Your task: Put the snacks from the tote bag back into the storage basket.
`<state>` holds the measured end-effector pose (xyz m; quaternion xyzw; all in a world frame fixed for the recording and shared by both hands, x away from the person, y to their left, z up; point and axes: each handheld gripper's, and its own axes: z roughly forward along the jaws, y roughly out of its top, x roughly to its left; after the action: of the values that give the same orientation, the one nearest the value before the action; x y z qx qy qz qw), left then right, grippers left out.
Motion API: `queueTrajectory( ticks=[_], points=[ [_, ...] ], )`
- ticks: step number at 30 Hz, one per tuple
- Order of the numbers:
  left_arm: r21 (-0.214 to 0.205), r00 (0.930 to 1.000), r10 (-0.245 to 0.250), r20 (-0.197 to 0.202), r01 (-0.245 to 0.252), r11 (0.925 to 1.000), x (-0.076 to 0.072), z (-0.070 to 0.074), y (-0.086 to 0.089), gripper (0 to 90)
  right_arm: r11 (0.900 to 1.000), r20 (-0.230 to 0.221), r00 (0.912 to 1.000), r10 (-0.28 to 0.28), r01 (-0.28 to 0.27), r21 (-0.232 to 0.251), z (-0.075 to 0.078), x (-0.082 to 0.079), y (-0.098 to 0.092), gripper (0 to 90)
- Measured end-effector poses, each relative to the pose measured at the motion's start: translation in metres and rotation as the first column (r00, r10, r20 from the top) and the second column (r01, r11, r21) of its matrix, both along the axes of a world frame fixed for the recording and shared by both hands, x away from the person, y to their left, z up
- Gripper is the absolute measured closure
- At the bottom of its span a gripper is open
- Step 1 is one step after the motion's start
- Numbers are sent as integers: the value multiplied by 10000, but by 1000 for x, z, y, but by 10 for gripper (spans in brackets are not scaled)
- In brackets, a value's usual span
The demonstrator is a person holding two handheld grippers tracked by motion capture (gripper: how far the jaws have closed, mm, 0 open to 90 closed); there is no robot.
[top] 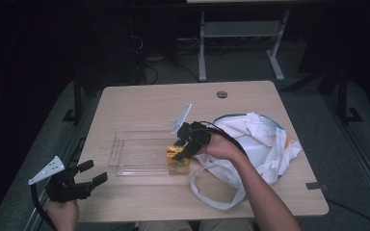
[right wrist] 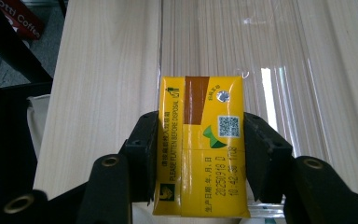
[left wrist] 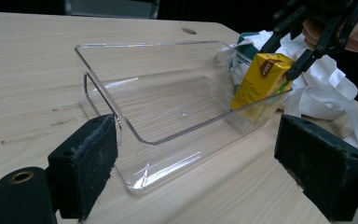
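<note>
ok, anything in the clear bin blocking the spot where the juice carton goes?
Nothing visible. The right gripper holds the yellow juice carton at the clear bin's right end, and the bin floor beside it is bare.

The right gripper (top: 182,150) angles down from a bent wrist, jaws clamped. The left gripper (top: 90,174) lies level, jaws spread wide, well apart from the right gripper.

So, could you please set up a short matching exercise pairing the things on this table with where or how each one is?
Things:
1. yellow carton
2. clear bin
3. white bag
4. left claw

States:
a. open, holding nothing
b. lying crumpled on the table
c. clamped in the right claw
d. lying between the two claws

Pairs: 1-c, 2-d, 3-b, 4-a
</note>
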<state>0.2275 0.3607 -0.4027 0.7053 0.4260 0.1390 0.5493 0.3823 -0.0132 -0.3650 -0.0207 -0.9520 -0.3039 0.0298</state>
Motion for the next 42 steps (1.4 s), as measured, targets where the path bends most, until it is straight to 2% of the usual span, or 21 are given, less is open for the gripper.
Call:
queueTrajectory(
  ticks=[17,21,33,42],
  points=[
    [14,10000,-12,15,12,10000,0,0,0,126,9999,-10,9999,-115,116,128,-1,-3,0,495],
    [11,10000,-17,5,17,10000,0,0,0,126,9997,-154,9997,-179,181,161,-1,-2,-1,476],
    [-1,10000,-23,19,23,10000,1,-1,-1,126,9989,-152,9992,-378,382,268,1,0,-5,420],
    [16,10000,-18,6,18,10000,0,0,0,126,9980,-167,9987,-484,491,393,4,0,-8,410]
  ],
)
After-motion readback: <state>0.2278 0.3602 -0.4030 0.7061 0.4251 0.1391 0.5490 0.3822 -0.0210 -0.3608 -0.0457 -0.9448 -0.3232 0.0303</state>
